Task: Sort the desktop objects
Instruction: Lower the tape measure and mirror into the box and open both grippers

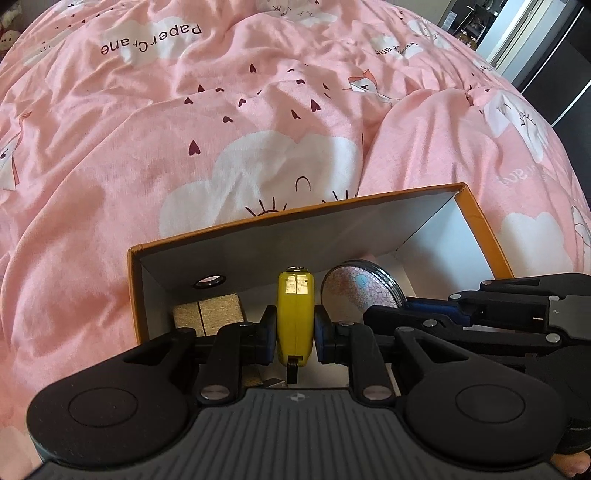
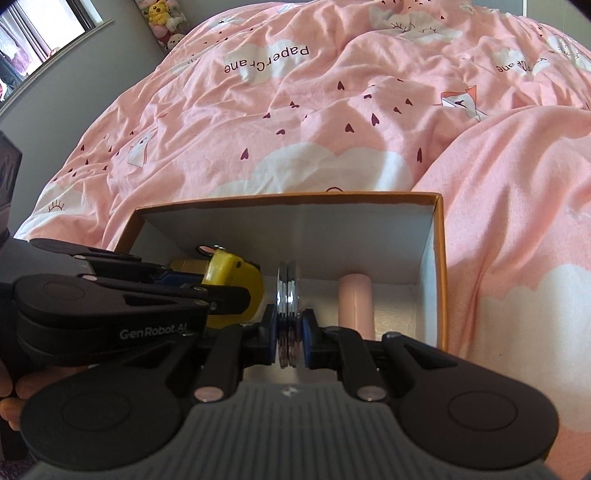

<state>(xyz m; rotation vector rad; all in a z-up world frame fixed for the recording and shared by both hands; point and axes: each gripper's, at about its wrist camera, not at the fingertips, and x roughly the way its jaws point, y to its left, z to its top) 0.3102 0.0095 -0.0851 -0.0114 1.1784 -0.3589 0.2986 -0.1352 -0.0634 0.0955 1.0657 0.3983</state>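
An orange cardboard box with white inner walls lies on the bed; it also shows in the right wrist view. My left gripper is shut on a yellow tape measure, held upright inside the box; the tape measure also shows in the right wrist view. My right gripper is shut on a round compact mirror held on edge inside the box; its patterned face shows in the left wrist view. The right gripper reaches in from the right in the left wrist view.
A gold glittery block lies in the box's left corner, and a pink cylinder lies at its right side. A wrinkled pink duvet surrounds the box. Plush toys sit by the far wall.
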